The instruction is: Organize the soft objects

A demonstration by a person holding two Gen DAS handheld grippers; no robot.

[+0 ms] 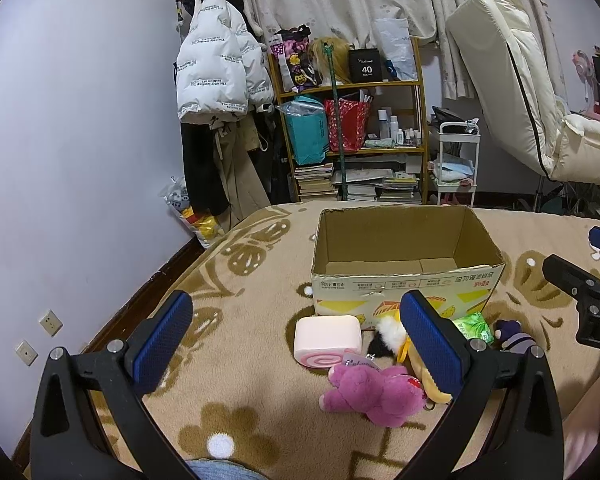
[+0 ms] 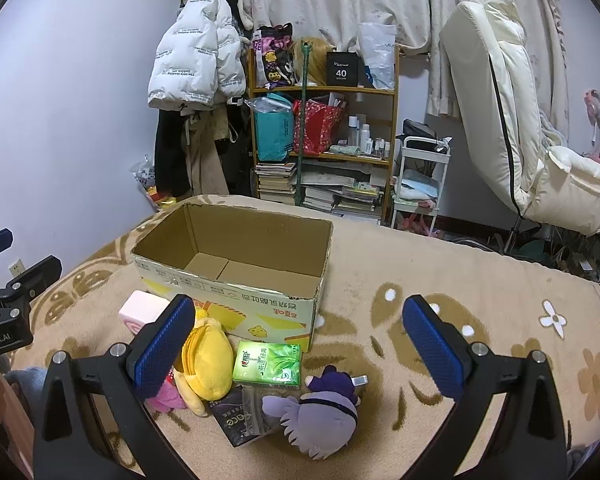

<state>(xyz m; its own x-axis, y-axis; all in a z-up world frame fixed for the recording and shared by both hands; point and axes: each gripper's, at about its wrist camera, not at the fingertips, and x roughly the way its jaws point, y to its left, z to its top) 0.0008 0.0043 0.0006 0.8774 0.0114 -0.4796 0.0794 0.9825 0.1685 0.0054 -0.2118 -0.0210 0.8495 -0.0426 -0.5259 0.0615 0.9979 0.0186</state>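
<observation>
- Both the left gripper (image 1: 296,340) and right gripper (image 2: 298,344) hover with fingers spread wide, holding nothing.
- The open brown cardboard box (image 1: 404,280) sits on the beige flowered blanket (image 1: 240,360), toys clustered just near of it.
- Only the left view shows the pink swirl-roll squishy (image 1: 327,340) and magenta plush bear (image 1: 374,390) whole.
- Only the right view shows the green tissue pack (image 2: 268,363), yellow plush (image 2: 206,364) and purple plush doll (image 2: 320,416) clearly.

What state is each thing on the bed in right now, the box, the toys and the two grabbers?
Cardboard box: open, empty.
Pink plush: lying outside box.
Purple plush: lying outside box.
Green tissue pack: flat, sealed.
Left gripper: open, empty.
Right gripper: open, empty.
</observation>
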